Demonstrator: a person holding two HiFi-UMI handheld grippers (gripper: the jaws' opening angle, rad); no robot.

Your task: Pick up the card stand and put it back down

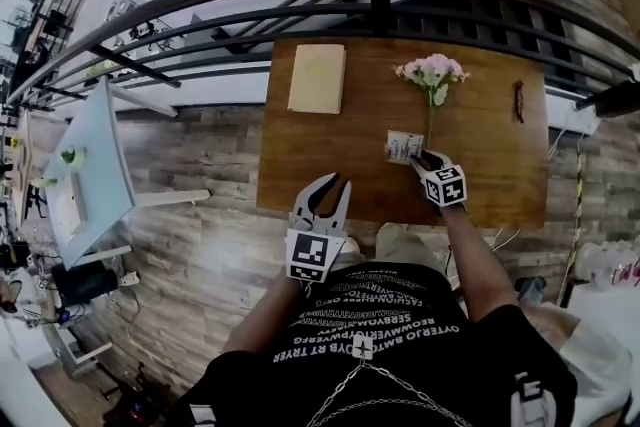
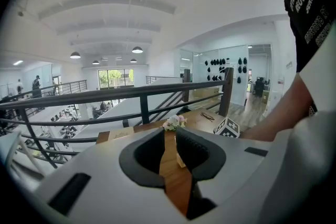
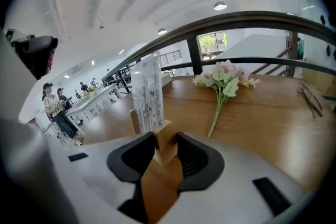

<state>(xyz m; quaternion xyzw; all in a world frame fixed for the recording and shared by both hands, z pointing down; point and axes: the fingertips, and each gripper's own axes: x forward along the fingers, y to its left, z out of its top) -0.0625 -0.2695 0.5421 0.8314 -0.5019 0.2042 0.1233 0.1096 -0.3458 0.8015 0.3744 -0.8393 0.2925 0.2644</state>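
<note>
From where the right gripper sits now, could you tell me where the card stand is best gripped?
Grip the card stand by its wooden base, low down, coming from the person's side of the table. The wooden base has flat, solid sides, while the upright card above it is thin and would likely bend. The right gripper is closed on that wooden base.

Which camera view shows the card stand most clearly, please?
The right gripper view: the card stand rises close up, held at its foot between the right gripper's jaws. The head view shows it small, beside the flower stem. The left gripper view gives only a pale sliver, hard to identify.
</note>
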